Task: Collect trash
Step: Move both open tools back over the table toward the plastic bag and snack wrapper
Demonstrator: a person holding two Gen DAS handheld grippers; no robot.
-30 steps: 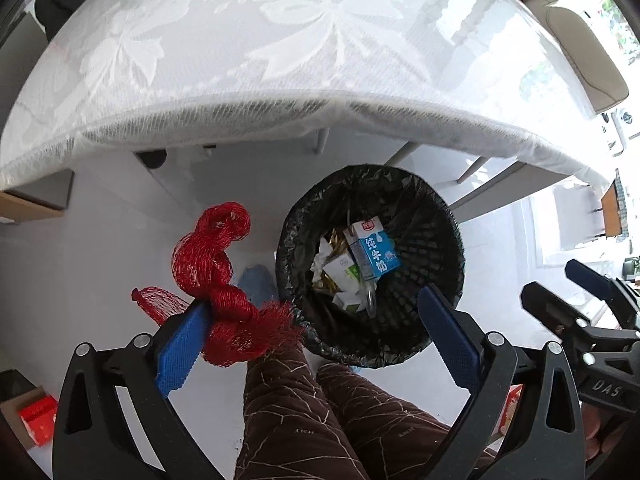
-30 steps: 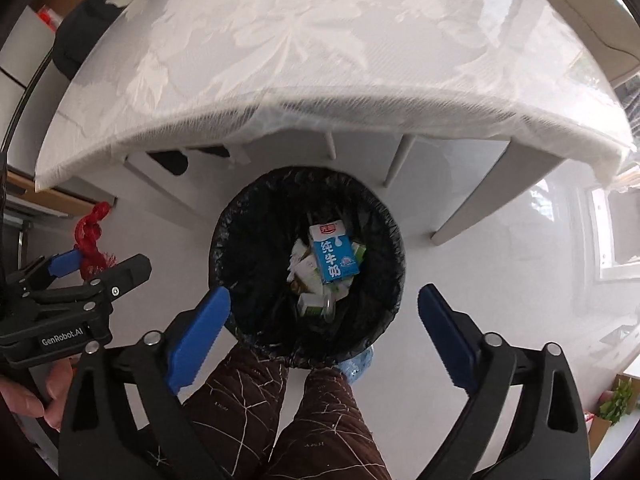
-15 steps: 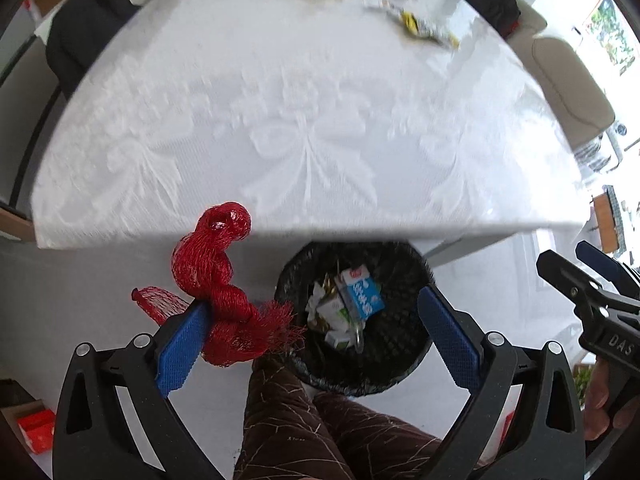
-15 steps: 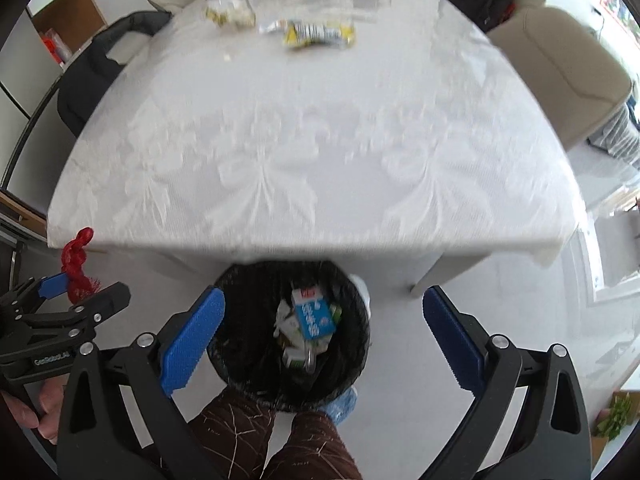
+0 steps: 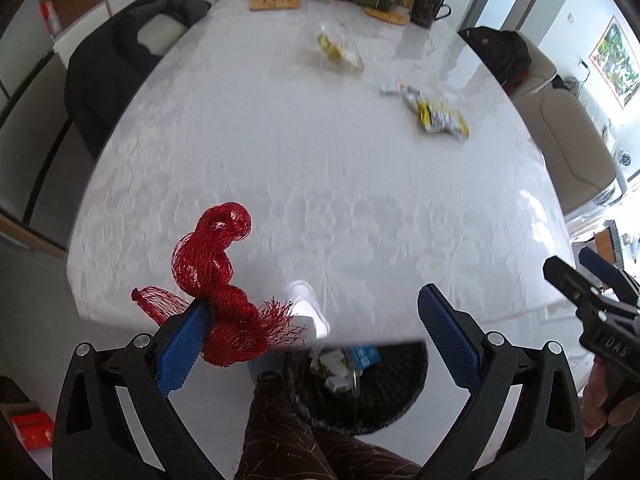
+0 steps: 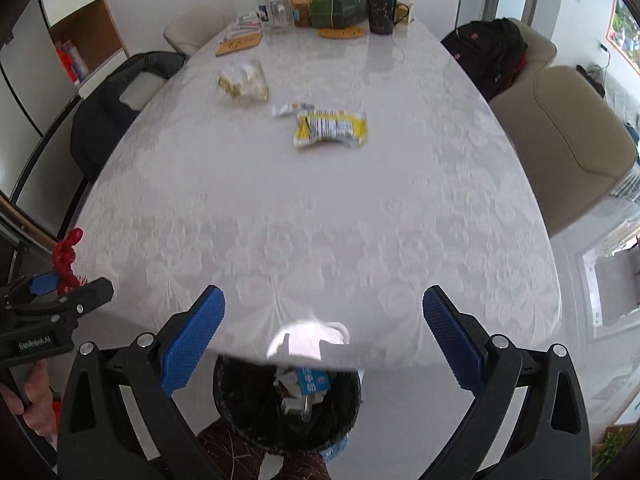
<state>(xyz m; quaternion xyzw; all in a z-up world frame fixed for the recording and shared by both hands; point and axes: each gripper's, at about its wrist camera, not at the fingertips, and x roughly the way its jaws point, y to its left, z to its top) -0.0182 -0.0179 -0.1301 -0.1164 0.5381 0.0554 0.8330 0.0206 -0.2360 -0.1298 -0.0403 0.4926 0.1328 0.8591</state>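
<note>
Left tool (image 5: 316,334): jaws wide apart; a red net (image 5: 224,300) clings to the inner face of its left pad (image 5: 182,346), twisting upward, with nothing pressing it from the other side.
Right tool (image 6: 324,338): jaws wide apart, nothing between them; held level with the left tool, over the near table edge.
Bin (image 6: 240,412): black-lined, on the floor just under the near table edge, below both tools; partly hidden by the edge.
Bin contents: a blue-and-white carton (image 6: 312,382) on top of crumpled white scraps.
Legs (image 5: 288,432): in brown patterned trousers, beside the bin.
Table (image 6: 320,220): white lace-patterned cloth over a long top.
Trash on table: a yellow wrapper (image 6: 330,128) near the middle, a small white packet (image 6: 290,109) touching its far-left corner, a clear bag (image 6: 244,80) farther back to the left.
Far end: a black mug (image 6: 382,14), a green tissue box (image 6: 338,8), jars and two wooden boards.
Chairs: a dark one (image 6: 112,116) on the left, a beige one (image 6: 568,148) on the right.
</note>
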